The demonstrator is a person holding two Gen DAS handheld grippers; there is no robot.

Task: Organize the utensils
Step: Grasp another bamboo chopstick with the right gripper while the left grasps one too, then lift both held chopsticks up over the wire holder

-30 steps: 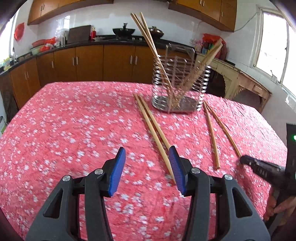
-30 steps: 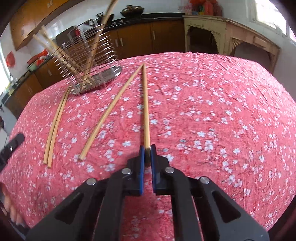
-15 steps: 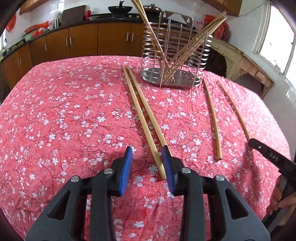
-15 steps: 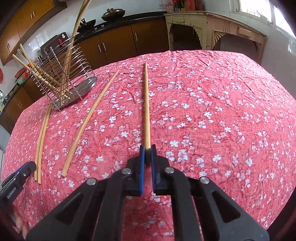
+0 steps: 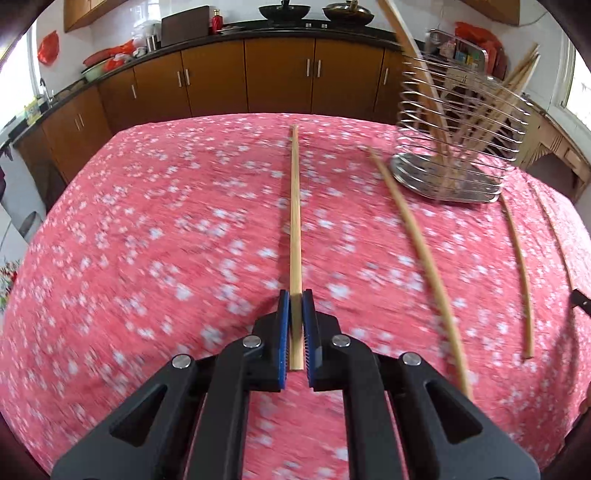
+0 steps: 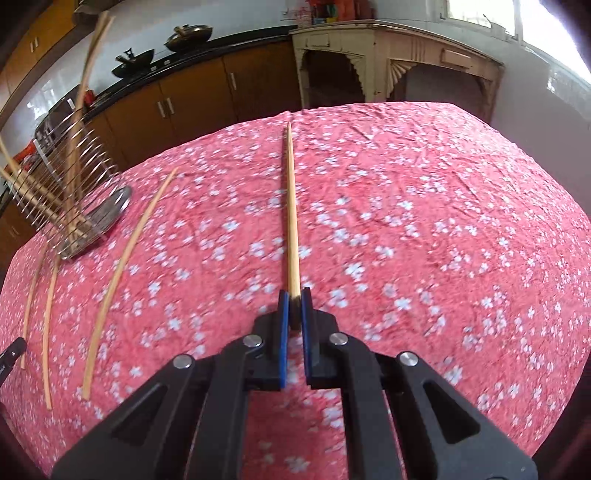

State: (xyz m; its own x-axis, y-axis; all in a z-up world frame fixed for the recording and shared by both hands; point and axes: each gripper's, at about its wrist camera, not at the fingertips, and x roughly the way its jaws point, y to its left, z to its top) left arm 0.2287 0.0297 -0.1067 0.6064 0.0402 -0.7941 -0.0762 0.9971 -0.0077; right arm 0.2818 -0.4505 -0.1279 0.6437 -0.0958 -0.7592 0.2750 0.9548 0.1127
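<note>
Plainly each gripper, left [image 5: 294, 314] and right [image 6: 294, 312], pinches 1 chopstick [image 5: 295, 229] [image 6: 290, 218] at its near end, tip pointing far, presumably for dropping into the wire holder [image 5: 456, 136], with 3 loose chopsticks [image 5: 421, 254] lying on the tablecloth [image 5: 155, 236].

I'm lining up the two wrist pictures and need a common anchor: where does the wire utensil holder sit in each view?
Left wrist view: the wire utensil holder stands at upper right, chopsticks leaning inside.
Right wrist view: the same holder stands at the left edge, mid-height.
Shared landmark: the two black woks on the counter behind the table.
</note>
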